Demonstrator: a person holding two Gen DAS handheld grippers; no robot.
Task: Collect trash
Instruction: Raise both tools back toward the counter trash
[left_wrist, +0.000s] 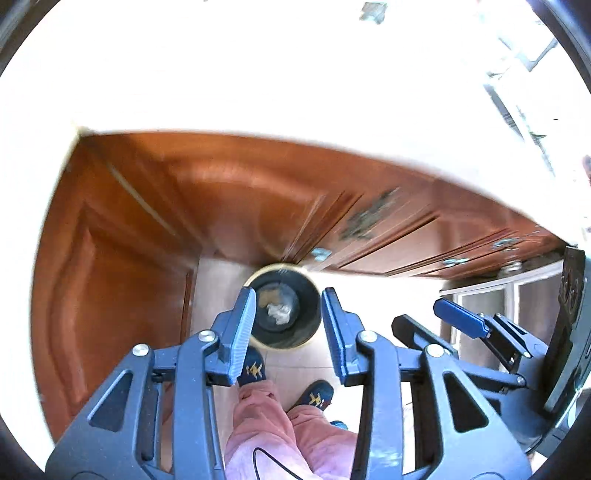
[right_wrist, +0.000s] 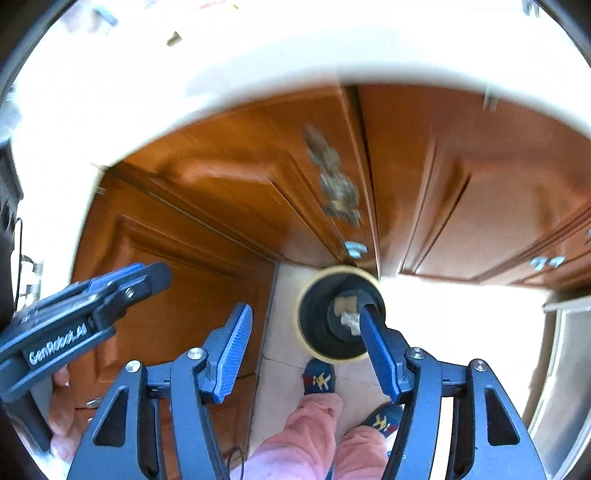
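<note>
A round black trash bin (left_wrist: 284, 310) with a yellow rim stands on the floor below me, against the wooden cabinets. Crumpled white trash (left_wrist: 279, 313) lies at its bottom. The bin also shows in the right wrist view (right_wrist: 321, 317), with the trash (right_wrist: 349, 319) inside. My left gripper (left_wrist: 288, 306) hangs high above the bin, open and empty. My right gripper (right_wrist: 306, 325) is also open and empty, above the bin's left side. The right gripper shows in the left wrist view (left_wrist: 432, 317), and the left gripper in the right wrist view (right_wrist: 147, 275).
Brown wooden cabinet doors (left_wrist: 221, 206) run behind the bin under a bright white countertop (left_wrist: 258, 74). The person's legs in pink trousers (left_wrist: 273, 424) and blue patterned slippers (right_wrist: 319, 378) stand in front of the bin. A cable (left_wrist: 273, 461) hangs near the legs.
</note>
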